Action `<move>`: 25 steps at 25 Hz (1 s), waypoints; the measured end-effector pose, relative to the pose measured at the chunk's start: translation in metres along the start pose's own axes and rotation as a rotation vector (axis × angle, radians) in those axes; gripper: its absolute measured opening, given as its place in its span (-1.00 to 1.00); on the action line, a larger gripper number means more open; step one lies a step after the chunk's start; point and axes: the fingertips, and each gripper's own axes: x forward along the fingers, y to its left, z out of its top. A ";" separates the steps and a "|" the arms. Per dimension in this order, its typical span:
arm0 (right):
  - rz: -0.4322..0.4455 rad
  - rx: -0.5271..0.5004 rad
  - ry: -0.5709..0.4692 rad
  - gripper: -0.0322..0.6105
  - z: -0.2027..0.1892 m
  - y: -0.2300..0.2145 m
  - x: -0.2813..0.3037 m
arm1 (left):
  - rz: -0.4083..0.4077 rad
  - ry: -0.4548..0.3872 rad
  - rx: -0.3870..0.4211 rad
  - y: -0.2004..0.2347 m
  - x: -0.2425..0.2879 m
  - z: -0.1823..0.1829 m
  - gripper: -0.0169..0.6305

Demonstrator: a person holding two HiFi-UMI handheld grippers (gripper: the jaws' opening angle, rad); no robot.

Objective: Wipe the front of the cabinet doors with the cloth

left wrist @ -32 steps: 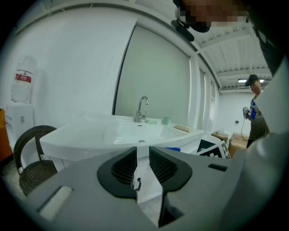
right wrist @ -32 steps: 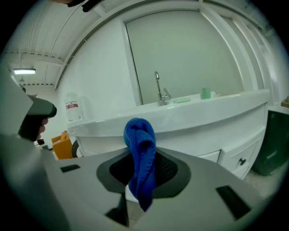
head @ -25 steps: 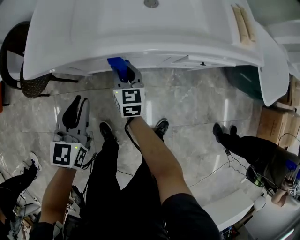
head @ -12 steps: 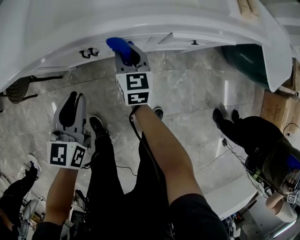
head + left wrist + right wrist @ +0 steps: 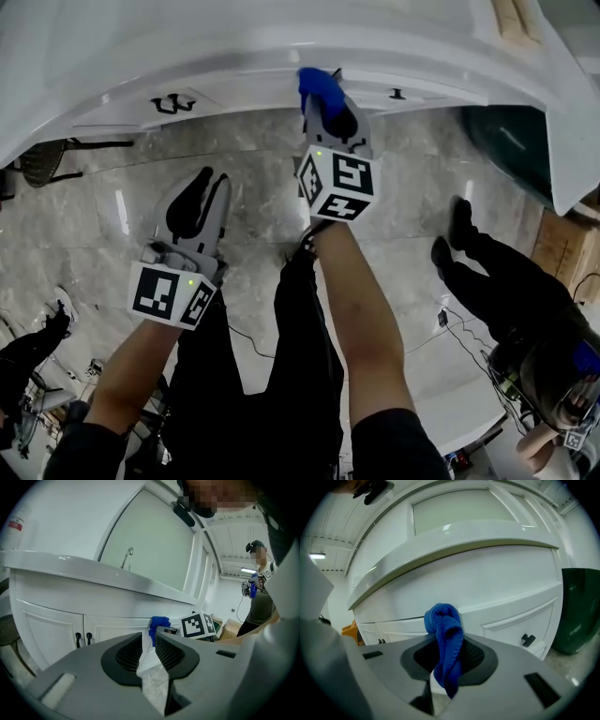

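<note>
The white cabinet (image 5: 244, 89) runs across the top of the head view, with dark door handles (image 5: 171, 103) on its front. My right gripper (image 5: 323, 98) is shut on the blue cloth (image 5: 317, 84), and the bunched cloth is up against the cabinet front between two sets of handles. In the right gripper view the blue cloth (image 5: 446, 639) stands up between the jaws in front of a panelled door (image 5: 515, 613) with its handle (image 5: 528, 640). Lower left, my left gripper (image 5: 202, 187) hangs over the floor, shut and empty. The left gripper view shows the doors (image 5: 51, 630) and the blue cloth (image 5: 159, 623) beyond.
A dark green bin (image 5: 511, 141) stands right of the cabinet, with a cardboard box (image 5: 562, 248) further right. Another person (image 5: 506, 291) stands on the marble floor at right. A black chair (image 5: 42, 164) sits at far left. Cables (image 5: 450, 337) trail across the floor.
My right gripper has slid to the right along the cabinet front with the cloth. The left gripper has shifted right a little, still away from the cabinet.
</note>
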 end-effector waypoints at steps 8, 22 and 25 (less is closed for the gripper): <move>-0.100 0.030 -0.033 -0.65 0.001 -0.006 -0.010 | -0.028 0.022 -0.010 0.010 -0.022 -0.013 -0.68; 0.196 -0.014 0.063 -0.65 -0.085 0.203 0.059 | 0.004 0.042 0.001 0.111 -0.084 -0.027 -0.68; 0.190 -0.004 0.080 -0.65 -0.092 0.206 0.070 | -0.005 0.035 0.040 0.116 -0.078 -0.024 -0.68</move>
